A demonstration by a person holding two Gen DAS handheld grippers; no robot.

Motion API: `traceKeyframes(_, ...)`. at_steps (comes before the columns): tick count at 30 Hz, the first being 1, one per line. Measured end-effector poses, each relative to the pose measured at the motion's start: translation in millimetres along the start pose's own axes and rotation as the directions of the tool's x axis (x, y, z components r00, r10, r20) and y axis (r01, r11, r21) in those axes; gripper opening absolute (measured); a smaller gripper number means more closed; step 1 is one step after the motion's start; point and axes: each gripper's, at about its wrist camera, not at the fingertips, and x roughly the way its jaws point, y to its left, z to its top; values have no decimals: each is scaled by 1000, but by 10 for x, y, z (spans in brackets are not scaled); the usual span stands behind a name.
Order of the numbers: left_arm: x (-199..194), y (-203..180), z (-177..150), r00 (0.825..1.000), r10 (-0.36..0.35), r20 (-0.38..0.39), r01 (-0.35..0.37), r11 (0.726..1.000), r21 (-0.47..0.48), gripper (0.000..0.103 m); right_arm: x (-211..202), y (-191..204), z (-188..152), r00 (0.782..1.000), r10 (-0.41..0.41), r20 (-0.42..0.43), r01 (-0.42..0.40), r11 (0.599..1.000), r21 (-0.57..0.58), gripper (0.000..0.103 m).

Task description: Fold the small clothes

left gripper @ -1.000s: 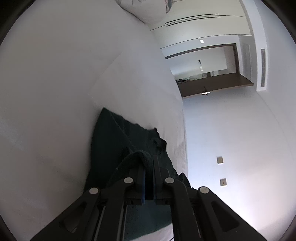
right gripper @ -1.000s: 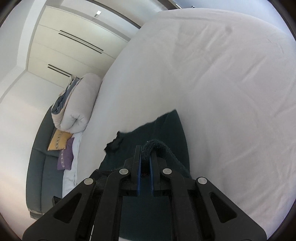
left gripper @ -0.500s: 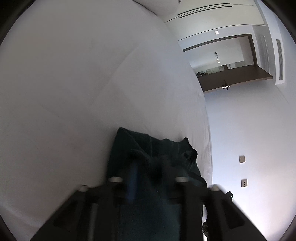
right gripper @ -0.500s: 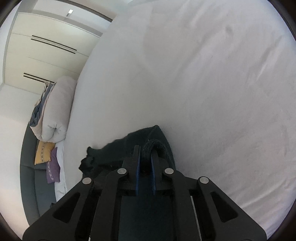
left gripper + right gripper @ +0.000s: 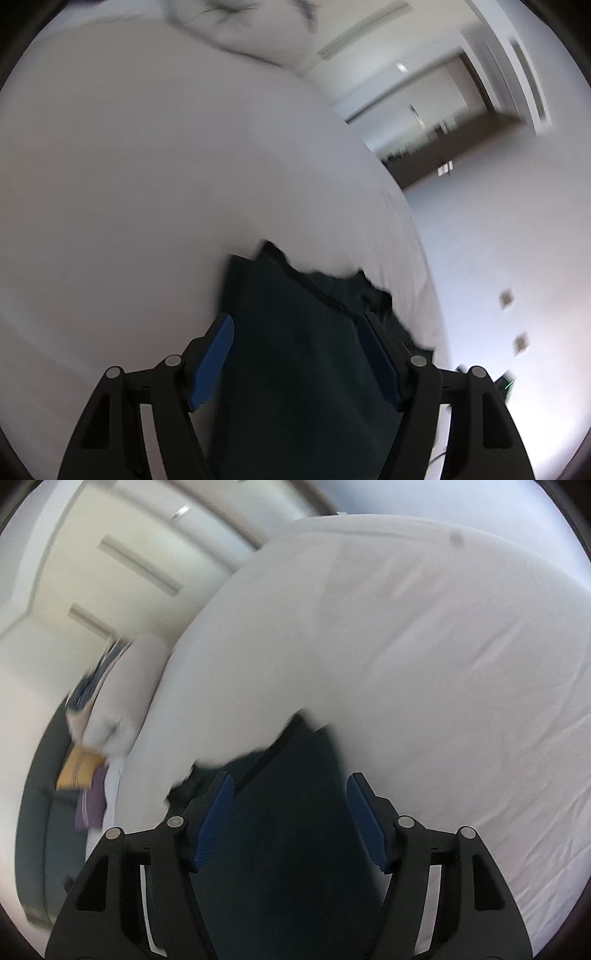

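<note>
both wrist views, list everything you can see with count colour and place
garment: one, dark green, flat on the bed's near edge, under both grippers
bed: one, white sheet, fills most of both views
rolled duvet: one, white, left in the right wrist view
cushions: two, yellow and purple, below the duvet
sofa: one, dark grey, far left
left gripper: black, blue pads, jaws opening, gripping nothing
right gripper: same, jaws opening, gripping nothing
</note>
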Motion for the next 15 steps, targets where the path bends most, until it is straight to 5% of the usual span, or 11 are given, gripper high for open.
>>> traceKeyframes(6,424,-466,-187,992,125,-1,-122,969,215,72,429,652,-348,988,75,-135,-95,984,-148,62)
traceKeyframes(11,604,-100,-306,984,176,-19,-170,970,174,40,795,575,-530,986,66,-155,-87,988,-128,58)
traceKeyframes(15,502,90,-285,990,140,-20,-136,981,141,29,785,379,-538,994,61,-96,-70,993,-95,56)
